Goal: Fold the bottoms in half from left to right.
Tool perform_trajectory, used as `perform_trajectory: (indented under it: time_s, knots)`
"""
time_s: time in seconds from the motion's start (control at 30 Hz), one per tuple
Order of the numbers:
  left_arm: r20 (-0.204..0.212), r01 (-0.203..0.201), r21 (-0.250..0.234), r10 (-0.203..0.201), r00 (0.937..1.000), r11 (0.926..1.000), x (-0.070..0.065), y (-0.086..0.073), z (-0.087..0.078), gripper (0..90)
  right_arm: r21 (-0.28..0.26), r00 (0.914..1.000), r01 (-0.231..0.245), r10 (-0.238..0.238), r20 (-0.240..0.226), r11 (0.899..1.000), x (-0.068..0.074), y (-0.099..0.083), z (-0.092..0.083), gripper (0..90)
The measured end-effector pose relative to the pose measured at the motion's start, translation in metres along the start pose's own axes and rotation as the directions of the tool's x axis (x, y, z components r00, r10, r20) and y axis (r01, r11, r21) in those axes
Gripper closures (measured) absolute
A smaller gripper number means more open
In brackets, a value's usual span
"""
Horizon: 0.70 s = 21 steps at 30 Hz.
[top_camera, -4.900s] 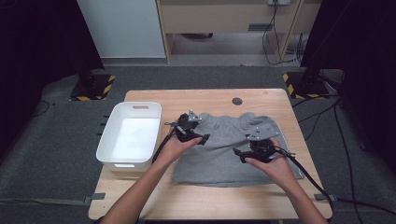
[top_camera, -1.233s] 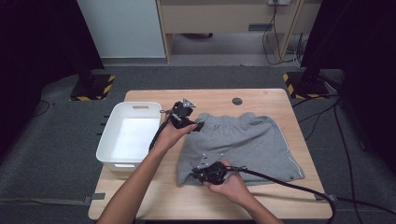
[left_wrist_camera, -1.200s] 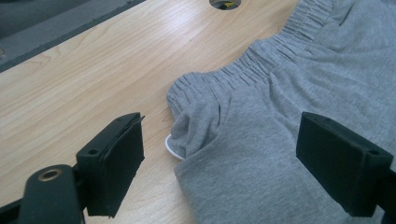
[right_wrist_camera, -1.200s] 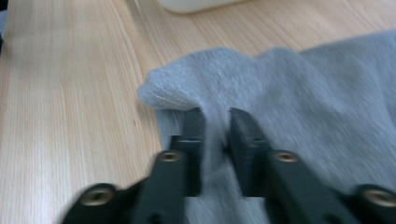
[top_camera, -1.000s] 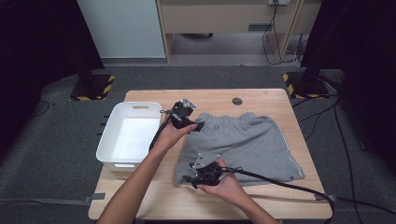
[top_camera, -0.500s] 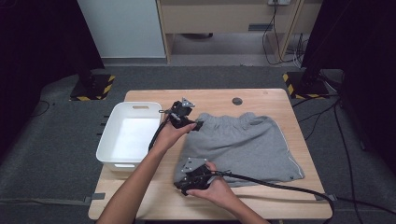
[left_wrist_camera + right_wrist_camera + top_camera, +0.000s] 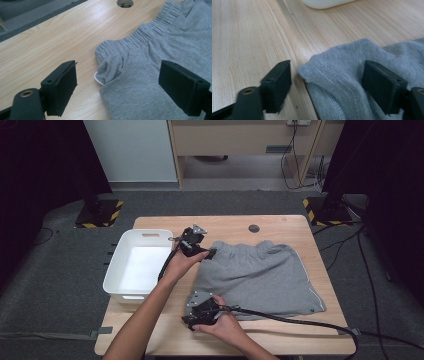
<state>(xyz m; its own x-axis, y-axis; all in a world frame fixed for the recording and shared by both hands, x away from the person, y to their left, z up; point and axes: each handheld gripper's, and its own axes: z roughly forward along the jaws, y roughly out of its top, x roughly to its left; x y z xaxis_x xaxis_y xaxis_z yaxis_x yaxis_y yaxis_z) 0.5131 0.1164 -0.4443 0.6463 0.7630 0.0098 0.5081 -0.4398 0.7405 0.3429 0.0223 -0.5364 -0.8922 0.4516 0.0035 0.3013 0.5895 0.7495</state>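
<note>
Tabletop shorts [image 7: 260, 275] corners sit between open jaws

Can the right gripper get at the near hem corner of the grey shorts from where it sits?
Probably yes: the right gripper has open jaws on either side of the grey shorts' hem corner, with bare table around and nothing in between.

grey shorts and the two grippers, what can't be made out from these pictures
- High view: the right gripper has its jaws tucked under the hand, so their spacing is unreadable there.
- High view: the grey shorts have trim at the right hem that is too small to read.
- Right gripper view: the hem corner lies between open jaws, which have just been closing; contact is unclear.
- Left gripper view: the white bit under the waistband fold is mostly covered by fabric.
</note>
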Motion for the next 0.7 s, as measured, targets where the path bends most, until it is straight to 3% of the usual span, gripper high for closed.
perform_trajectory:
  time_s: [0.13, 0.33, 0.53, 0.7]
  knots:
    - [0.001, -0.001, 0.006, 0.001, 1.0000, 1.0000, -0.001, 0.000, 0.001, 14.3, -0.002, 1.0000, -0.008, 0.008, 0.004, 1.000, -0.001, 0.001, -0.001, 37.7]
    - [0.007, -0.006, 0.002, 0.006, 1.0000, 1.0000, -0.004, 0.000, 0.002, 14.3, 0.002, 0.9998, -0.003, 0.003, 0.019, 1.000, -0.007, 0.004, -0.003, 71.2]
    - [0.011, -0.003, 0.001, 0.003, 0.9999, 1.0000, -0.006, 0.001, 0.003, 14.5, -0.020, 0.9988, -0.050, 0.050, 0.002, 0.999, -0.016, 0.003, -0.014, 79.7]
    - [0.008, -0.006, -0.002, 0.006, 1.0000, 1.0000, -0.006, 0.003, 0.003, 14.8, -0.036, 0.9991, -0.043, 0.043, 0.007, 0.998, -0.022, 0.000, -0.033, 80.5]
